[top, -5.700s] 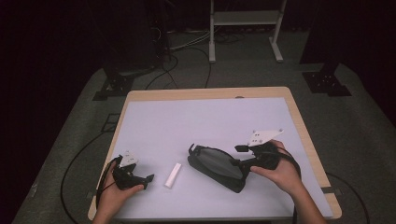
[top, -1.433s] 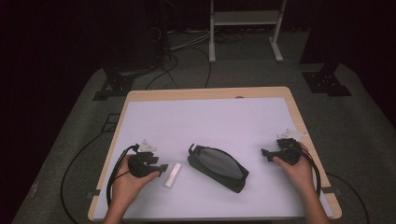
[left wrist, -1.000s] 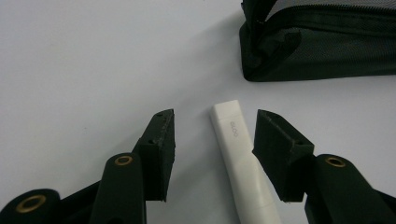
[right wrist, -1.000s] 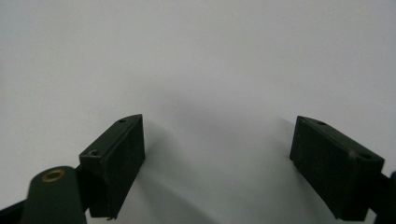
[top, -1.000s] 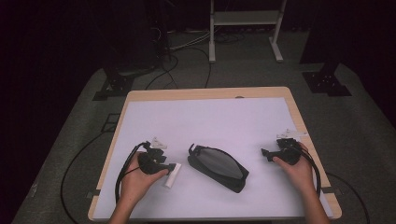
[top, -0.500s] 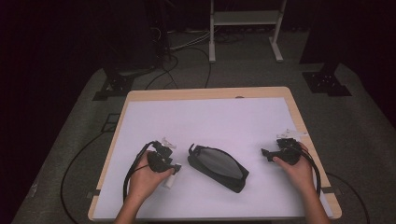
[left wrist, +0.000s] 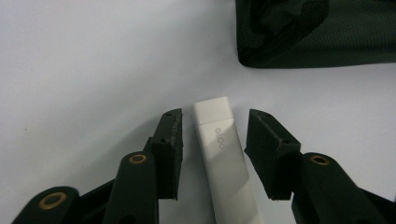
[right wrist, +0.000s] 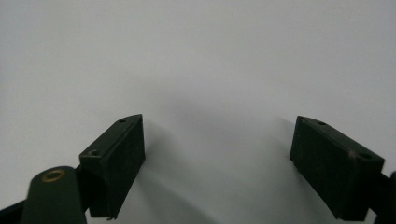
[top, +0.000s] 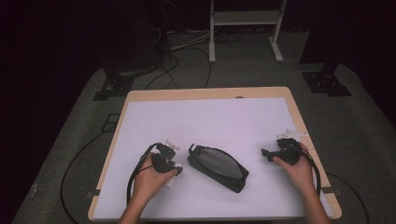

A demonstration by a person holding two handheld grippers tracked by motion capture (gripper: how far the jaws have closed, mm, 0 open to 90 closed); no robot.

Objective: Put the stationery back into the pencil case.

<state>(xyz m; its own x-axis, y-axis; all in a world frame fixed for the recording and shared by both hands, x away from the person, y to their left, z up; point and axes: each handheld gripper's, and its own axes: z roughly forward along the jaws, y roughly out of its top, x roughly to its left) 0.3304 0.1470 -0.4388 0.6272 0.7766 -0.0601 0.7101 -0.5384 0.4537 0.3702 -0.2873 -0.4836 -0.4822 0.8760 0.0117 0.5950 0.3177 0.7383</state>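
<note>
My left claw (left wrist: 212,154) is closing its jaws around the white glue stick (left wrist: 224,163), not yet pinching it, where it lies on the table (top: 210,116) beside the black pouch (top: 217,165), so pickup looks imminent.

The glue stick (left wrist: 223,158) looks like smooth white plastic with a slight sheen. At its one o'clock, the black pouch (left wrist: 317,30) is matt woven cloth with a fine mesh weave. The table (top: 205,93) has a pale wood edge under a matt white sheet (top: 210,121).
</note>
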